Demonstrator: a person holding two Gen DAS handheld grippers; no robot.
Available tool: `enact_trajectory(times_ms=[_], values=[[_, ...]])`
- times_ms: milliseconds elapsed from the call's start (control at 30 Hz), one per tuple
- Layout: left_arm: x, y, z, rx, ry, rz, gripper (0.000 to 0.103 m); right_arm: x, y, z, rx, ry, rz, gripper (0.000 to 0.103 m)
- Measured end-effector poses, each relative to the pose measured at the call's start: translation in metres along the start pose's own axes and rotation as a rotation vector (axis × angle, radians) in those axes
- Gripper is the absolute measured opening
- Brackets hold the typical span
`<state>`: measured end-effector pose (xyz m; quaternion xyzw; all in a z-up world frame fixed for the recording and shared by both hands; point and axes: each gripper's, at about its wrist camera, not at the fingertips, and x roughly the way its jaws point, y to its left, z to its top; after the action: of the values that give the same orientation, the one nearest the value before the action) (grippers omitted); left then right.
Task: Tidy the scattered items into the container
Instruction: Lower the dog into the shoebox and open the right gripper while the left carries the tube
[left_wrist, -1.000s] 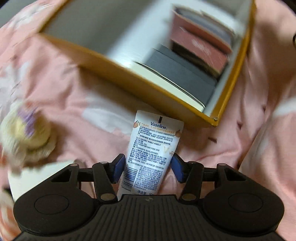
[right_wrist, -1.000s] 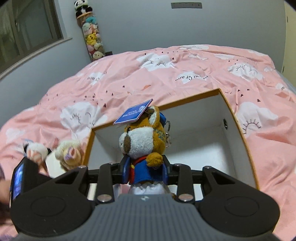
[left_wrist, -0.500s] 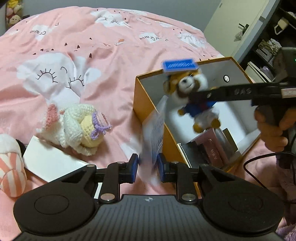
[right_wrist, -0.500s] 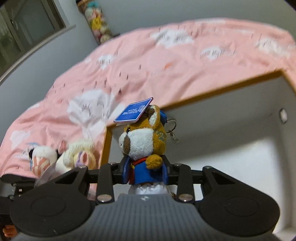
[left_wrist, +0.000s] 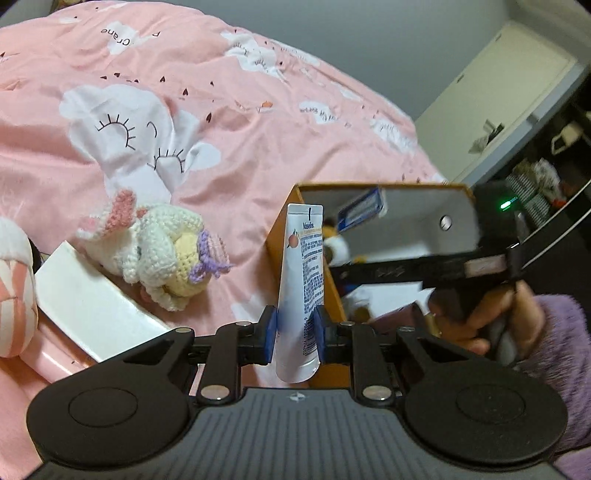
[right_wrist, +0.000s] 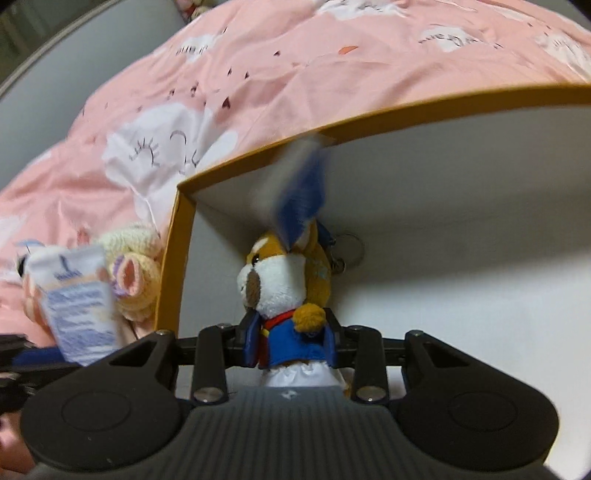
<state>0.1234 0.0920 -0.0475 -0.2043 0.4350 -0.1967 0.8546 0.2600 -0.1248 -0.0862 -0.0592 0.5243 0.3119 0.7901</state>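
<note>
My left gripper (left_wrist: 295, 328) is shut on a white Vaseline tube (left_wrist: 301, 266), which it holds upright in the air just beside the near wall of the orange box (left_wrist: 284, 225). The same tube (right_wrist: 79, 299) shows at the left of the right wrist view. A brown and white plush toy in a blue coat (right_wrist: 284, 280) sits between the pads of my right gripper (right_wrist: 291, 345), which is shut on it low inside the white-lined box (right_wrist: 177, 251). Its blue tag (right_wrist: 303, 199) is blurred. In the left wrist view the toy (left_wrist: 334, 243) is partly hidden behind the tube.
A crocheted cream toy (left_wrist: 162, 254) lies on the pink duvet (left_wrist: 184, 92) left of the box, next to a flat white box (left_wrist: 85, 306) and a pink-striped plush (left_wrist: 14, 295). A hand in a purple sleeve (left_wrist: 491, 314) holds the right gripper. A dark pink item (left_wrist: 402, 317) lies in the box.
My left gripper closed on the tube, lifted it off the duvet and rolled it upright. My right gripper sank with the plush toy into the box, and its tag swung.
</note>
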Motion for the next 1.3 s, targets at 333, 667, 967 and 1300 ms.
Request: enact_trajectory(times_ms=[333,667,967,1300], values=[[-0.003,0.01,0.021,-0.088,-0.047,-0.083,0.024,-0.031,-0.029,0.001,0.055,0.07,0.048,0.041],[0.0,0.004,0.021,-0.111,-0.061,-0.138,0.024,0.006,-0.013,-0.004,0.055,0.104,0.008,0.021],[0.011,-0.033,0.033,-0.047,-0.05,-0.197,0.024,-0.074,-0.029,-0.013,0.053,-0.11,-0.057,0.022],[0.054,-0.124,0.038,0.122,-0.024,-0.281,0.024,-0.168,-0.066,-0.054,0.064,-0.278,-0.227,0.023]])
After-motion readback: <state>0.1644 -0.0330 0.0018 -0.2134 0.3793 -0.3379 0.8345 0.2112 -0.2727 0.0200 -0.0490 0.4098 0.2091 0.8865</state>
